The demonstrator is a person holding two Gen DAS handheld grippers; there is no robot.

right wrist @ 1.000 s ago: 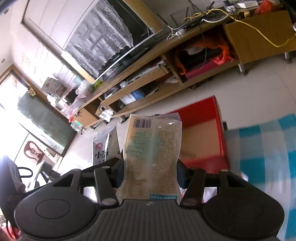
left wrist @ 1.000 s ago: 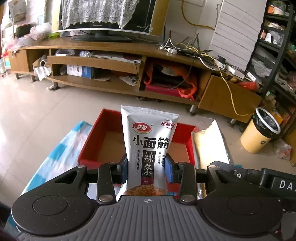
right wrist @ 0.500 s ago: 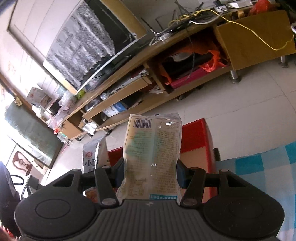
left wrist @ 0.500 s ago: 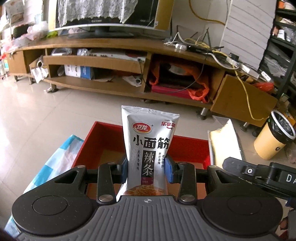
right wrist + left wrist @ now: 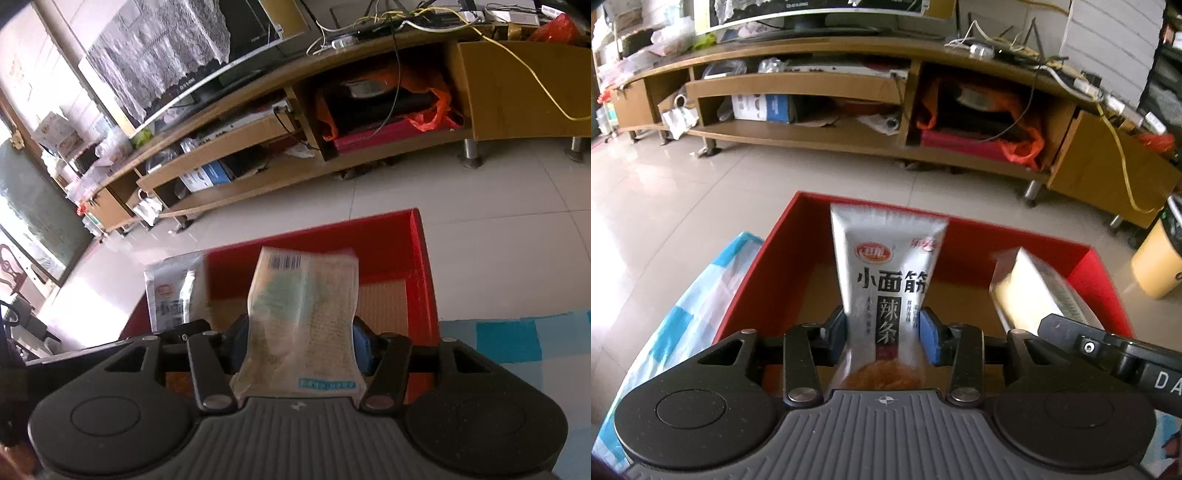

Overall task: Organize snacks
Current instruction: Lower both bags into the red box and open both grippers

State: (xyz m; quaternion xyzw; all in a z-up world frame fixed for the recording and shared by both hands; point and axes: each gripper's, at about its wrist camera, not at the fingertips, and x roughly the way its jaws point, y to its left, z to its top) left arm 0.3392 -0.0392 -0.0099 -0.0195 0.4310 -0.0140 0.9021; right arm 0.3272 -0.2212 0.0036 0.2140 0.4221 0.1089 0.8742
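Now, far left in the left wrist view, a blue-and-white checked cloth (image 5: 698, 295) runs out of frame, its bottom end hidden behind the gripper body. Next along, the red open-topped cardboard box (image 5: 768, 266) sits on it, near wall cut off by the tool. Over that box, the left gripper (image 5: 882, 332) has just been opening, yet its blue pads look to be touching the white spicy-strip snack packet (image 5: 886, 266), which stands upright between them; its lower end is tucked behind the grey housing. Further right, a pale yellow packet (image 5: 1027, 288) hangs blurred over the box's right side, the black tool holding it only partly in frame.

Over to the right wrist view: the white packet (image 5: 170, 291) shows at left, half washed out by glare. Centre, the right gripper (image 5: 299, 343), jaws also just eased wider, has the translucent barcode-printed snack packet (image 5: 306, 310) between its pads, print too smeared to read. Whether they press it, I cannot tell.
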